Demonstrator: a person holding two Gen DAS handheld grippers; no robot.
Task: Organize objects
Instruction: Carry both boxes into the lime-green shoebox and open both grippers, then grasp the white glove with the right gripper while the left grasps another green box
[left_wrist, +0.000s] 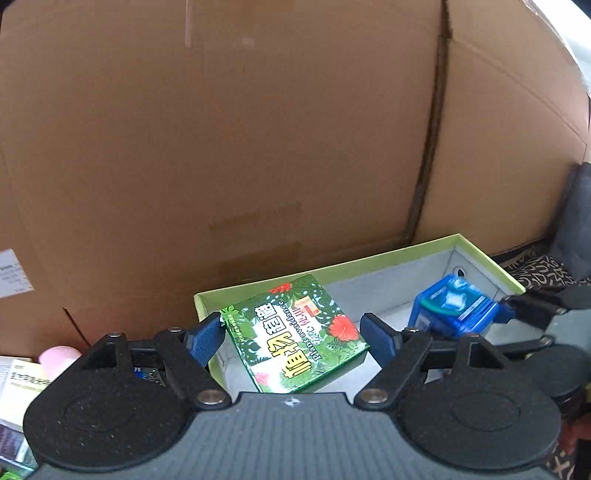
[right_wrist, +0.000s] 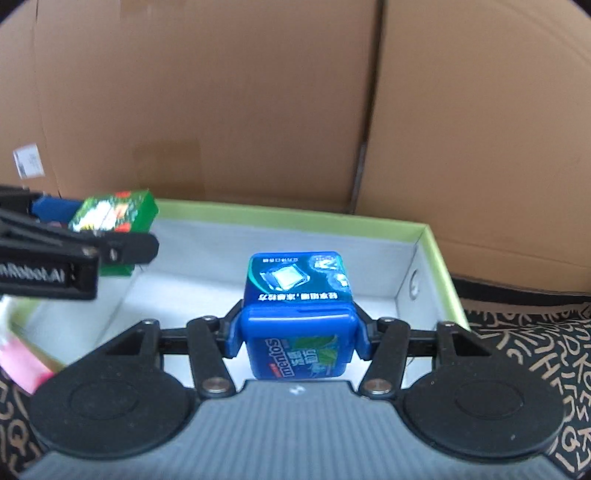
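While both grippers hang over the same green-rimmed tray, the left wrist view shows the left gripper (left_wrist: 291, 334) spread wide around a flat green box (left_wrist: 295, 332) printed with leaves and red flowers. That box sits tilted in the lower middle of the frame over the tray (left_wrist: 388, 258); one blue pad (left_wrist: 207, 332) touches its left corner, while the other pad stands a little clear of its right edge, so I cannot tell from this view alone whether it is gripped or merely framed. Its upside-down lettering reads roughly "Plant avoidance" beside large yellow Chinese characters. At right of centre the blue mint tub (left_wrist: 452, 306) is pinched by the right gripper (left_wrist: 461, 314), above the tray's grey floor. A brown cardboard wall (left_wrist: 240, 129) fills the upper frame, and a pink object (left_wrist: 59, 356) peeps in at lower left. Turning to the right wrist view, the right gripper (right_wrist: 297, 338) is at middle width with both pads pressed on the tub (right_wrist: 297, 314), plainly holding it; "mentos" reads upside down on its near face. At upper left the left gripper (right_wrist: 79, 230) carries the green box (right_wrist: 114, 214) off the floor, which suggests a true hold, and "nRobot.AI" shows reversed on its arm. Both items seem poised for setting down in the tray (right_wrist: 439, 258).
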